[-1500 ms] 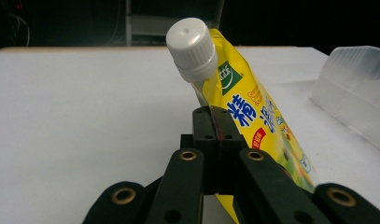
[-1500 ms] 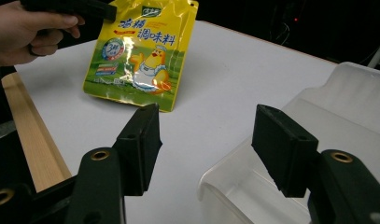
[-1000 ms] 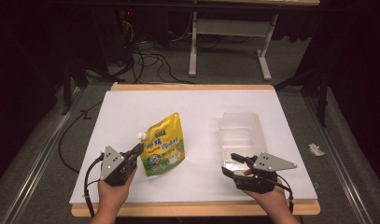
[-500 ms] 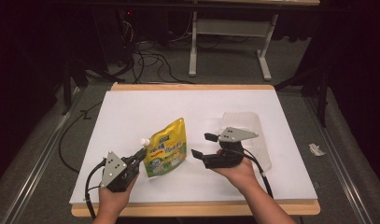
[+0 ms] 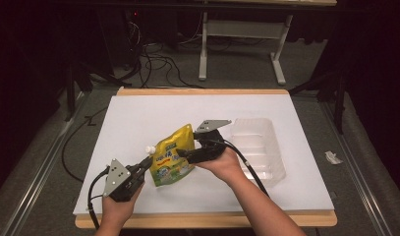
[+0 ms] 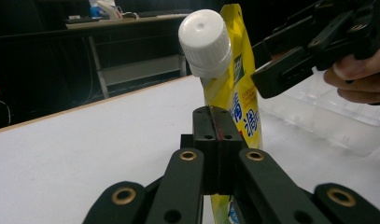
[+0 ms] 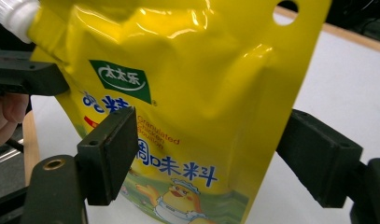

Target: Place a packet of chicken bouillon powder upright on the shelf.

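L gripper (image 5: 147, 164) clamps pouch (image 5: 173, 156); R gripper (image 5: 184, 153) fingers straddle it, apart.

One yellow spouted seasoning pouch (image 5: 174, 158) and one clear plastic tray (image 5: 259, 150) are sitting on one white-topped table (image 5: 138, 118).

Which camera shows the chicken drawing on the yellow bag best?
The right gripper view: the yellow pouch is close, and the chicken drawing faces the camera. The high view shows the pouch small; the left gripper view shows mainly its edge and white cap.
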A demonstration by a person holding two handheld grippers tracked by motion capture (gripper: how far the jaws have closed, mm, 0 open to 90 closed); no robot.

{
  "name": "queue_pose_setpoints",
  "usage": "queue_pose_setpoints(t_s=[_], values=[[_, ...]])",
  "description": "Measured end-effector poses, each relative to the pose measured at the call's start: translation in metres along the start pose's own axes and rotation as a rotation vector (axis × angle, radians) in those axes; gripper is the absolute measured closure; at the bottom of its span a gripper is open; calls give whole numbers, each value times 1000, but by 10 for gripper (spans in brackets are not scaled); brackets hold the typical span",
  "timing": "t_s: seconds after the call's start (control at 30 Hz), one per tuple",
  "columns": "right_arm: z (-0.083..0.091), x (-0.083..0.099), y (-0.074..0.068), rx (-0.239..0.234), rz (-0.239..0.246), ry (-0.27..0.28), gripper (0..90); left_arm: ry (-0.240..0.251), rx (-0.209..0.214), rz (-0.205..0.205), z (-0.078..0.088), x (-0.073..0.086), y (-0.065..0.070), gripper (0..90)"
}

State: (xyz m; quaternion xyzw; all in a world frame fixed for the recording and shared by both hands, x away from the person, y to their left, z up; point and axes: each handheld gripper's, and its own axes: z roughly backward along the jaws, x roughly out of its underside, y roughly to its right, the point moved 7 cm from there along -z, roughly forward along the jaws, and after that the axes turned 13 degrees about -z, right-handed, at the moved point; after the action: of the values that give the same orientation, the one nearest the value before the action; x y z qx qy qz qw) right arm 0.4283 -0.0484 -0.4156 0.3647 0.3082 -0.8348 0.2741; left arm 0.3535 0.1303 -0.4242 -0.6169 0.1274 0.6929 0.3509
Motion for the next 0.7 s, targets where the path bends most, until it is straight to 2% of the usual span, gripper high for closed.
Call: queue_pose_setpoints(t_s=[0.1, 0.13, 0.2, 0.23, 0.33, 0.47, 0.57, 0.7], values=[[-7, 0, 4, -5, -8, -36, 236, 2, 2, 14, -1, 1, -1, 900], [-8, 1, 4, -31, -2, -46, 344, 2, 0, 17, -1, 1, -2, 900], [-7, 1, 3, -35, 9, -46, 366, -2, -12, 31, -2, 2, -5, 900], [-4, 1, 2, -15, 26, -35, 430, -4, -14, 48, -3, 3, -6, 900], [5, 4, 2, -13, 42, -24, 520, -3, -17, 73, -8, 4, -9, 900], [28, 11, 0, -21, 57, 31, 683, 23, -10, 85, -16, -3, -10, 900], [45, 18, -5, -31, 70, 56, 752, 37, 1, 83, -21, -8, -6, 900], [64, 35, -17, -55, 80, 97, 800, 39, 31, 79, -25, -11, 1, 900]])
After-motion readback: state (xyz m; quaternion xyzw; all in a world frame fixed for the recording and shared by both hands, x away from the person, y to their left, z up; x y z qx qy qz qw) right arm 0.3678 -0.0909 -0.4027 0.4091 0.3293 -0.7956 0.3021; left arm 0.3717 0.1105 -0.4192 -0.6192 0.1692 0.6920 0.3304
